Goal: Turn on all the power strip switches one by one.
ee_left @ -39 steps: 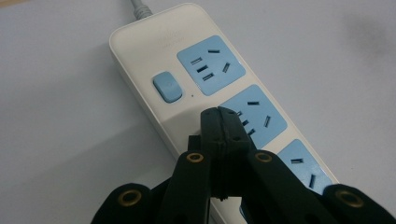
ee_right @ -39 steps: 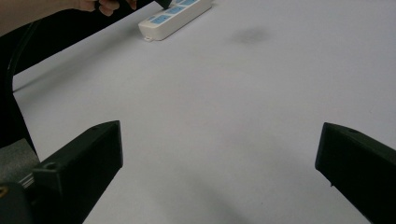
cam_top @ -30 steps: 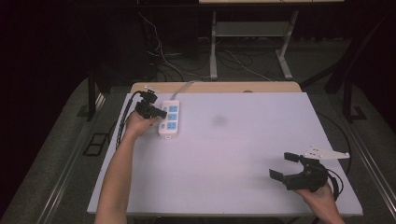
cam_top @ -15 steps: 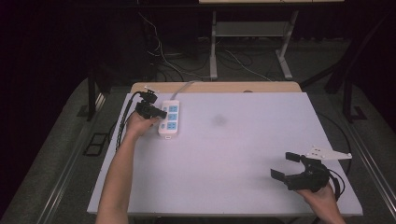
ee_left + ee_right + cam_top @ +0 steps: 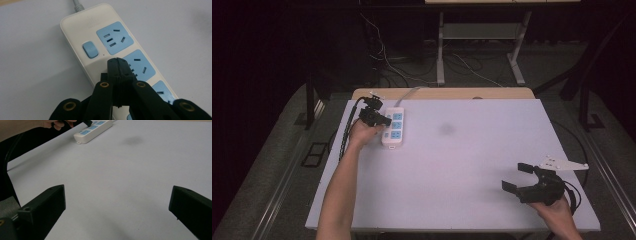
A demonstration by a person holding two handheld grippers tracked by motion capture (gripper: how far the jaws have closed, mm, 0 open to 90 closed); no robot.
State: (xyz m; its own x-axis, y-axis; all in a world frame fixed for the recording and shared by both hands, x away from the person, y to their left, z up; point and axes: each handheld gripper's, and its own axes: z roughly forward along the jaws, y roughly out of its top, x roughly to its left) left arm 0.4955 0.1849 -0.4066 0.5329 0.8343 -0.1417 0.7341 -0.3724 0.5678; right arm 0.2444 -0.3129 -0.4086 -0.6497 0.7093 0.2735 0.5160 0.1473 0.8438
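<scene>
White power strip [image 5: 393, 127] at ten o'clock on the bench [image 5: 462, 165]: rigid, light, smooth plastic, likely to slide; best gripped across its long edges. Left tongs [image 5: 119, 66] pressed together over its blue switch [image 5: 90, 49]. Right tongs [image 5: 518, 177] spread wide, empty, at five o'clock.

black hand-held gripper [image 5: 119, 65], brass screws, bare forearms

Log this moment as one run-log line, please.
left claw: shut, over power strip near blue switch | right claw: open, idle
</scene>
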